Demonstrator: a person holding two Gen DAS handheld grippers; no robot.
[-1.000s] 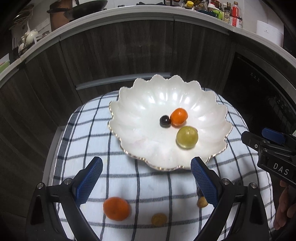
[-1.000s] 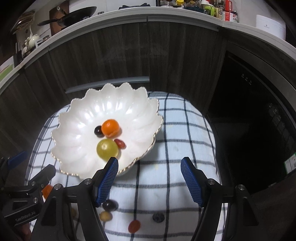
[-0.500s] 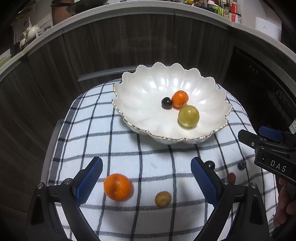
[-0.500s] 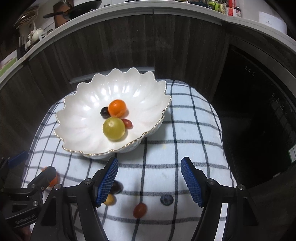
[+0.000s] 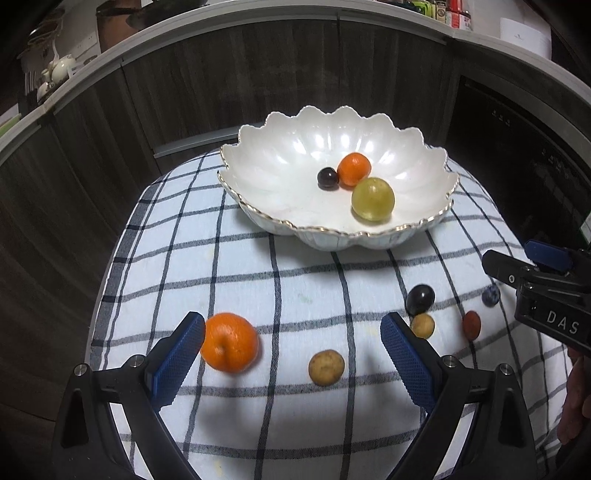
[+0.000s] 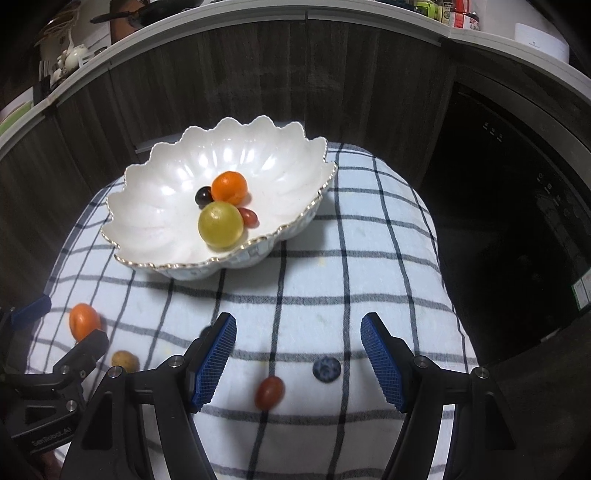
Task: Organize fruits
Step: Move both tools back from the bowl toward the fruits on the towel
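Note:
A white scalloped bowl [image 5: 280, 173] [image 6: 162, 192] sits on a checked cloth and holds a small orange [image 5: 354, 169], a dark grape [image 5: 327, 178], a green plum [image 5: 372, 198] and a red cherry tomato [image 6: 249, 216]. Loose on the cloth lie an orange [image 5: 229, 346], a tan longan [image 5: 326, 367], a smaller longan [image 5: 422, 325], a dark grape [image 5: 420, 298], a red cherry tomato [image 6: 269, 393] and a blueberry [image 6: 326, 369]. My left gripper [image 5: 291, 363] is open, its left pad beside the orange. My right gripper [image 6: 298, 360] is open above the tomato and blueberry.
The checked cloth [image 5: 258, 280] covers a small round table with drop-offs on all sides. Dark wood cabinets [image 5: 258, 81] stand behind, a dark appliance [image 6: 517, 206] to the right. A counter with bottles [image 6: 454, 14] runs along the top.
Both grippers have pulled back from the bowl and toward the near edge of the cloth. The loose fruits now lie between and ahead of the pads. Both stay open.

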